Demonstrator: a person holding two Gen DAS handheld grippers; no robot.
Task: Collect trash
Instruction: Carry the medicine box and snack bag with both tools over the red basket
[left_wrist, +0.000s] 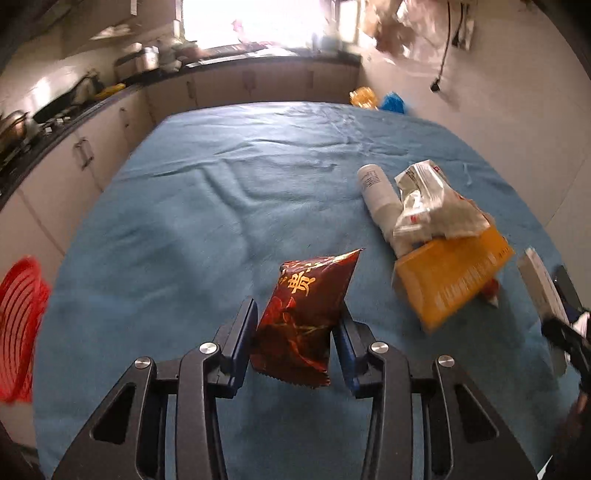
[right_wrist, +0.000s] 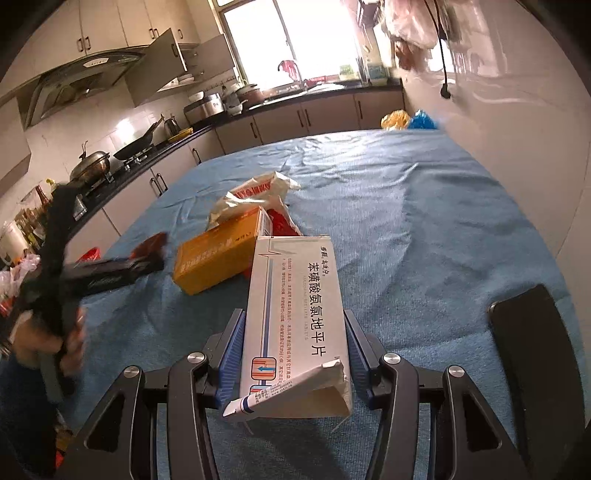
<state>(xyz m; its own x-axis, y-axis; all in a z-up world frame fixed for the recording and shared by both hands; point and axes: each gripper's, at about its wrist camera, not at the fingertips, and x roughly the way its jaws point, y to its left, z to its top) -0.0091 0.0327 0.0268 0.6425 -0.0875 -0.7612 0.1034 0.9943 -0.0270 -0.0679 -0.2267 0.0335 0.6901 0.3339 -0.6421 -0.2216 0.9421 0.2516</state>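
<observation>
A dark red snack packet (left_wrist: 303, 317) with gold print hangs a little above the blue cloth (left_wrist: 221, 203), and my left gripper (left_wrist: 298, 314) is shut on its two sides. My right gripper (right_wrist: 293, 317) is shut on a white medicine box (right_wrist: 295, 314) with a torn open flap at the near end. On the cloth between the two lie an orange box (left_wrist: 454, 280), a crumpled silver wrapper (left_wrist: 428, 199) and a white bottle (left_wrist: 376, 192) on its side. In the right wrist view the left gripper (right_wrist: 110, 273) shows blurred at the left.
A red basket (left_wrist: 18, 325) stands low beyond the table's left side. Kitchen counters run along the left and far sides, a white wall along the right. Yellow and blue bags (left_wrist: 376, 99) sit past the far edge. A flat black object (right_wrist: 532, 350) lies at the near right.
</observation>
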